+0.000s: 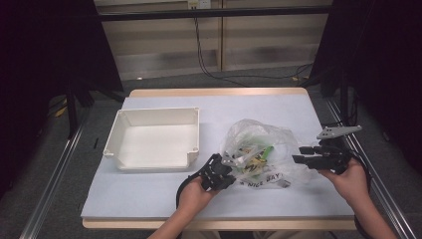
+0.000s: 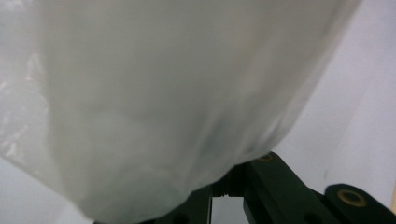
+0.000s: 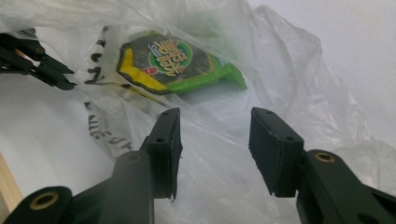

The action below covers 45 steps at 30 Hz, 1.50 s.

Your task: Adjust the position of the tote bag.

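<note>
A clear plastic bag [image 1: 261, 152] lay slumped on the counter [image 1: 164, 199], just right of an empty white tray [image 1: 155, 142], with a green snack packet [image 3: 180, 63] seen through the film. The left gripper [image 1: 221, 172] was clenched on the bag's near-left edge, film bunched against its fingers. The right gripper [image 3: 215, 144] was held at the bag's right side, its fingers parted and nothing pinched between them — only loose film lay behind the gap. With one side gripped, a lift was judged likely to tip the bag and spill the packet through its mouth. A shallow bite by the right fingers could slip off the slick film — or tear it, if pulled against the left hold.
</note>
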Tool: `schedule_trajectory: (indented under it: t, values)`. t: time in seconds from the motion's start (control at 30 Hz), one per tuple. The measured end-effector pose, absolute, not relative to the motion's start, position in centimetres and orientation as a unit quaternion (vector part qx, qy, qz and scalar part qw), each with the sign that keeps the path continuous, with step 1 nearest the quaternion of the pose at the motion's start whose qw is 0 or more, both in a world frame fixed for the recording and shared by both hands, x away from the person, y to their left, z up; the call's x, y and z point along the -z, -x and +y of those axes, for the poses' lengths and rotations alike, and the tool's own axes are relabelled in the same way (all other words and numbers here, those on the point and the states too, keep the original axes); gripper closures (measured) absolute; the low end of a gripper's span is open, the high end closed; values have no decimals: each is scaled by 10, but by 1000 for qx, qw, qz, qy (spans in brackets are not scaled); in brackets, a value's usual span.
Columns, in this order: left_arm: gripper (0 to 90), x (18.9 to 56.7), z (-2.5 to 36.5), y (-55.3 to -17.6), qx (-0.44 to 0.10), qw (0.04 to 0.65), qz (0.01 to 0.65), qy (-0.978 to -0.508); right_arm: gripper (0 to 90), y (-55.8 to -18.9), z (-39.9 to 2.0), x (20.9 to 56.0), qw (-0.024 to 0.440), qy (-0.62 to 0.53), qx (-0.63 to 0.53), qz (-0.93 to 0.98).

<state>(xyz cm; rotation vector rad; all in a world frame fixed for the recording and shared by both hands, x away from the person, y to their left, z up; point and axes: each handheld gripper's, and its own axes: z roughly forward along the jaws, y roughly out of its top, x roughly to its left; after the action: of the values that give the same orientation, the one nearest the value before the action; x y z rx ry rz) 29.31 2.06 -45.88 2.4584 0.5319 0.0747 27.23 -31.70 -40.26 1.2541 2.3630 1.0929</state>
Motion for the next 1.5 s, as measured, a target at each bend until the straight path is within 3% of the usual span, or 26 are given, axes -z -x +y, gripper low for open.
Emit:
schedule_trajectory:
  t: [0.57, 1.2, 1.43, 1.5]
  values:
    - [900, 463, 24, -286, -12, 298, 207, -932, 631, -280, -269, 419, 93, -397, -375, 833]
    - [899, 462, 32, -288, -3, 295, 190, -936, 710, -296, -254, 449, 86, -421, -369, 824]
    - [729, 451, 34, -287, 9, 344, 193, -919, 767, -292, -254, 461, 73, -420, -370, 826]
    - [718, 446, 33, -287, 5, 347, 189, -918, 775, -291, -254, 463, 72, -419, -370, 826]
